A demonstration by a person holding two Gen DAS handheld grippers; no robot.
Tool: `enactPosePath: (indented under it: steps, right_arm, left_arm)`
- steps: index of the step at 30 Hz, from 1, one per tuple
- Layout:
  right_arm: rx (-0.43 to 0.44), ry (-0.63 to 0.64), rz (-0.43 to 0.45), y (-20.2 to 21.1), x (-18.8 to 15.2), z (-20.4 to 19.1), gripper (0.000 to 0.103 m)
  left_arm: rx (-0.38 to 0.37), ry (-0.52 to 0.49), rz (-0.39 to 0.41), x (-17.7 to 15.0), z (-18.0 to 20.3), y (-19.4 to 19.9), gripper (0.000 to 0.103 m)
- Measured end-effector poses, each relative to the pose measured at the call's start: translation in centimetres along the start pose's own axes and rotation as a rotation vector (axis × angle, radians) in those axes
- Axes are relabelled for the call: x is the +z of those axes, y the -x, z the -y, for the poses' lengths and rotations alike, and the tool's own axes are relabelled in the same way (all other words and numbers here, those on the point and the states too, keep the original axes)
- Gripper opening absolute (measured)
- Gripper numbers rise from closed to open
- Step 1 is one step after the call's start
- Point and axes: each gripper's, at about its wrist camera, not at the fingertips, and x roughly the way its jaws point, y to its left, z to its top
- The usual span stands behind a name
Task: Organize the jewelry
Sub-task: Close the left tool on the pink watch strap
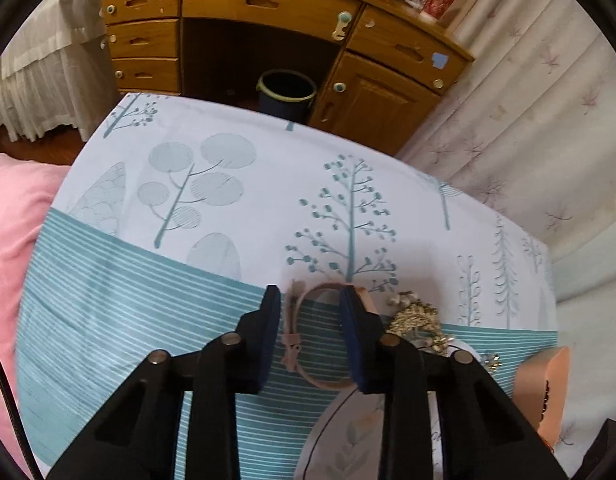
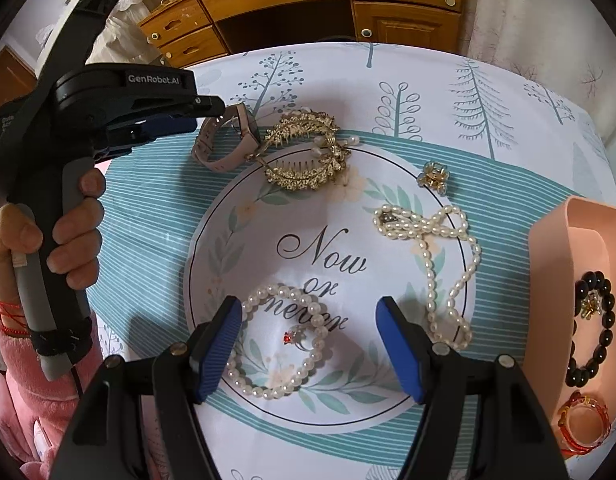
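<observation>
Right of the open right gripper (image 2: 310, 346), the pink tray (image 2: 548, 264) holds a black bead bracelet (image 2: 596, 332) and a red ring (image 2: 584, 424). Pearl bracelet (image 2: 279, 344) lies between its fingers. Left gripper (image 1: 312, 336), open, straddles the pink watch (image 1: 328, 336).

Pink watch (image 2: 223, 140) beside gold comb (image 2: 303, 152), pearls (image 2: 279, 344) nearby

The left black two-finger gripper with blue pads (image 1: 310, 336) reaches in low over the worktop's far left part, jaws parted, one pad either side of a pink strap; whether they touch it cannot be told. In the right wrist view, the person's bare left hand (image 2: 63, 236) wraps its grey-and-black handle, fingers curled round the front, pink sleeve at the wrist. The right black gripper with ribbed blue pads (image 2: 310, 356) hangs over the near edge, jaws spread wide.
</observation>
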Motion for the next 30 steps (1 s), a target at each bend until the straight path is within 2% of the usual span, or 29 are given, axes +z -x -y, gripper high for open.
enactPosePath:
  steps: [1,5,8,12,23,30]
  right_arm:
    - [-0.001,0.000,-0.001,0.0,0.0,0.0,0.070]
    - [-0.012,-0.001,-0.006,-0.3,0.1,0.1,0.070]
    - [-0.012,-0.002,-0.006,-0.2,-0.1,0.2,0.070]
    - [-0.014,-0.002,-0.007,-0.2,-0.2,0.1,0.070]
    - [-0.021,0.001,-0.009,-0.2,-0.2,0.1,0.070]
    - [-0.023,-0.001,-0.014,-0.2,-0.2,0.1,0.070]
  left_arm:
    - [-0.019,-0.003,0.002,-0.1,0.1,0.1,0.020]
    - [-0.038,-0.040,0.001,-0.3,1.0,0.3,0.020]
    - [-0.058,-0.032,-0.013,-0.2,1.2,-0.1,0.020]
    - [-0.040,-0.028,-0.047,-0.2,1.1,-1.0,0.014]
    - [-0.032,-0.039,-0.035,-0.4,1.2,-1.0,0.013]
    - [0.031,-0.069,-0.016,-0.5,2.3,-1.1,0.013]
